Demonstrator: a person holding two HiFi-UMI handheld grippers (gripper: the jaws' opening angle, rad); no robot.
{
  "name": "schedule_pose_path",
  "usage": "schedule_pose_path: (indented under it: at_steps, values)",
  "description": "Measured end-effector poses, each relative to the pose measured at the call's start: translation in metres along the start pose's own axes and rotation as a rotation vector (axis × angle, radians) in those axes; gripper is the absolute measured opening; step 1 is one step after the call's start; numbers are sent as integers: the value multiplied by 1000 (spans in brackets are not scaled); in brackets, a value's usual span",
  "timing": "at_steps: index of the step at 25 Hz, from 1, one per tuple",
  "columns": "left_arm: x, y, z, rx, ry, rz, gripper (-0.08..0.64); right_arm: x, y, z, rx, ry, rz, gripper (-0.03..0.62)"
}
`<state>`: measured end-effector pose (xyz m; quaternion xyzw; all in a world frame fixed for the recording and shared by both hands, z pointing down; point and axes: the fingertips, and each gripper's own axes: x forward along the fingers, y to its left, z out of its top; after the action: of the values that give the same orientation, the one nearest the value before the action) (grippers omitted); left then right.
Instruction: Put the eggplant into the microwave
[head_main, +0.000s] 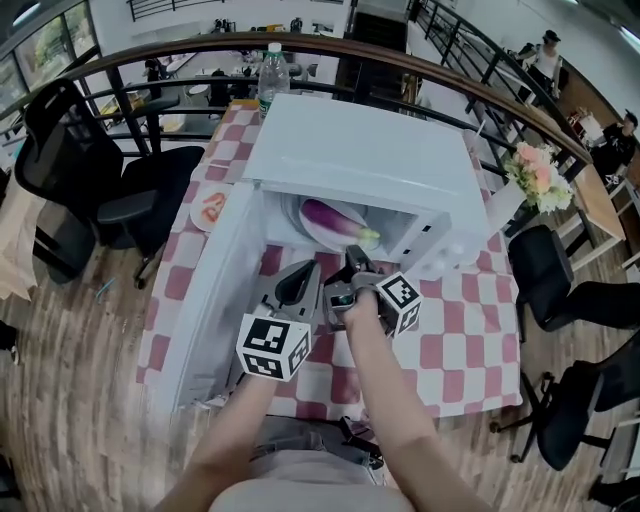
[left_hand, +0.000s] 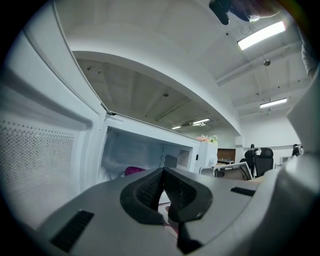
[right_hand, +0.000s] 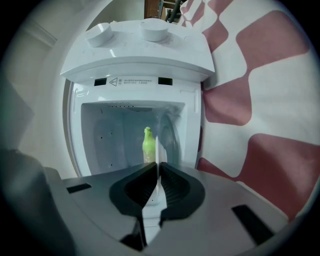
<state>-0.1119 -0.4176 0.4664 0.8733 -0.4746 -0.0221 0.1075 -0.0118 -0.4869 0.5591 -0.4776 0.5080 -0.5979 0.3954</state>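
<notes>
A purple eggplant with a green stem lies on a white plate inside the open white microwave. The microwave's door hangs open to the left. My right gripper is at the mouth of the oven, shut on the plate's near rim. In the right gripper view the plate shows edge-on between the pads of that gripper, with the eggplant's stem beyond. My left gripper is beside it, shut and empty. From the left gripper the eggplant shows as a purple patch.
The microwave stands on a table with a red-and-white checked cloth. A small plate of red slices lies left of the door, and a water bottle stands behind. Flowers are at the right. Black office chairs surround the table.
</notes>
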Motion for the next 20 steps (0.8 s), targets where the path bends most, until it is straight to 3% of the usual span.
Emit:
schedule_pose_path:
  at_steps: [12, 20]
  values:
    - [-4, 2, -9, 4, 18, 3, 3, 19, -16, 5, -14, -29, -42, 37]
    - [-5, -1, -13, -9, 35, 3, 3, 14, -17, 5, -117, 2, -107, 54]
